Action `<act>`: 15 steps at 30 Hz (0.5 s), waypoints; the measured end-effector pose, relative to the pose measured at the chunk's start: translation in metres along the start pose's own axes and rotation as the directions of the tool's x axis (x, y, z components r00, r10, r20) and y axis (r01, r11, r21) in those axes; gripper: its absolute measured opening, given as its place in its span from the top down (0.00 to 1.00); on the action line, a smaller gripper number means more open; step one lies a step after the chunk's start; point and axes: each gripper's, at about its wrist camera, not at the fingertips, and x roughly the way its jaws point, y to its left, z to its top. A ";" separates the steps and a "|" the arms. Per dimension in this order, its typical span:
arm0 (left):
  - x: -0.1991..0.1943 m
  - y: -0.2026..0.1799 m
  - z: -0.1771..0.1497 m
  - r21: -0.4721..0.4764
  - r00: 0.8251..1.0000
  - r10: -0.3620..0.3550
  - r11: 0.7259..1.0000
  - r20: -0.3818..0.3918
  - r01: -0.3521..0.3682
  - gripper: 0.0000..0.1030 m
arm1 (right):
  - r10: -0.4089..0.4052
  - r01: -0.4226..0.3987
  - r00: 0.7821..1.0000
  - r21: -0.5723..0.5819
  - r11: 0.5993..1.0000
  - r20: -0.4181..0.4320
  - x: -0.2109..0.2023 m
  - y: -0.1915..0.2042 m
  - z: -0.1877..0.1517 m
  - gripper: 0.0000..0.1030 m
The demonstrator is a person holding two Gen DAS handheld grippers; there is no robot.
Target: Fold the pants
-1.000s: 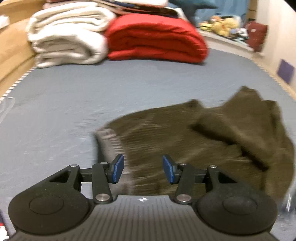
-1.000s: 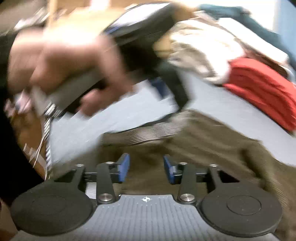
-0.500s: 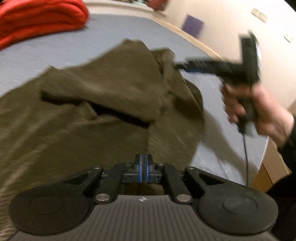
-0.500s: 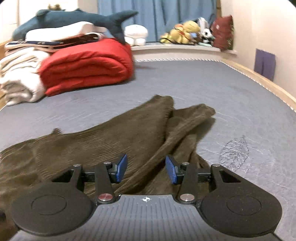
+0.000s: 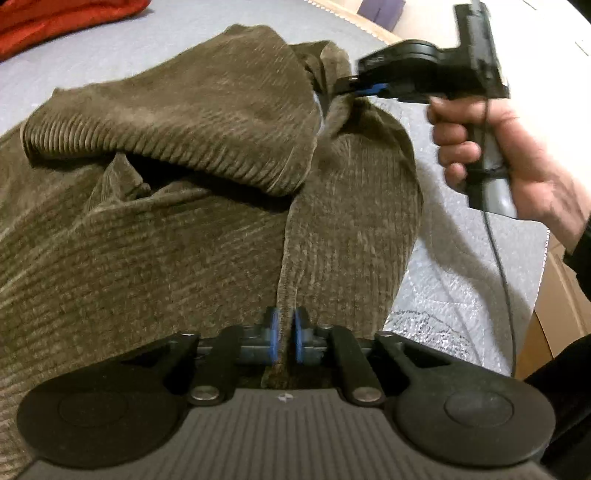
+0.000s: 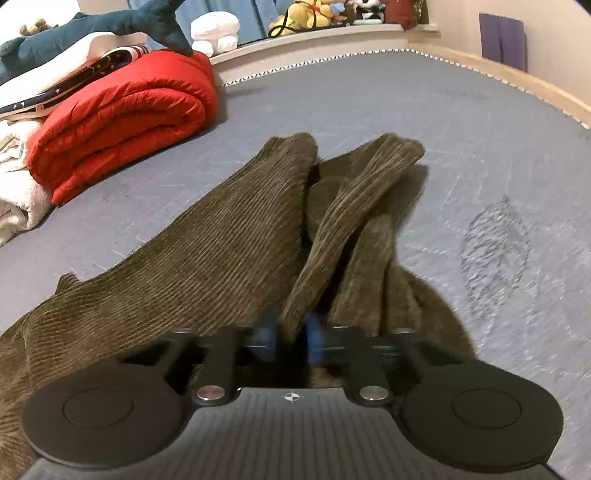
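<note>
Olive-brown corduroy pants (image 5: 177, 229) lie crumpled on a grey-blue bed (image 6: 424, 110), one leg folded over the other. My left gripper (image 5: 284, 341) is shut on a fold of the pants' edge. My right gripper (image 6: 290, 339) is shut on a ridge of the pants fabric (image 6: 229, 243); its blue fingers are blurred. In the left wrist view the right gripper (image 5: 364, 88), held in a hand, pinches the cloth farther along the same leg.
A rolled red duvet (image 6: 122, 114) and white towels (image 6: 14, 184) lie at the far left of the bed. A plush shark (image 6: 92, 29) and stuffed toys (image 6: 314, 14) sit behind. The bed's right edge (image 5: 532, 280) drops to wooden furniture.
My right gripper was open above the pants and has closed on a fabric ridge. My left gripper stayed shut and now holds a fold of the pants' edge, closer to the cloth.
</note>
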 end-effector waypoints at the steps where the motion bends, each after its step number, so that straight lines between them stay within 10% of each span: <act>1: -0.003 -0.001 0.000 0.006 1.000 -0.005 1.000 0.011 0.005 0.94 | 0.003 -0.003 1.000 -0.004 1.000 0.014 -0.009 -0.004 0.003 0.93; 7: -0.036 -0.034 -0.005 0.136 0.991 -0.114 0.985 0.070 0.104 0.94 | 0.012 -0.010 0.997 -0.034 0.999 0.075 -0.086 -0.046 0.012 0.97; 12: -0.043 -0.084 -0.045 0.375 0.984 -0.175 0.912 -0.014 0.167 0.94 | 0.045 -0.040 0.998 -0.106 0.994 0.045 -0.140 -0.087 -0.002 0.97; 15: -0.026 -0.101 -0.077 0.459 0.976 -0.179 0.862 -0.125 0.217 1.00 | 0.062 -0.096 0.989 -0.261 0.961 -0.137 -0.176 -0.113 -0.045 0.97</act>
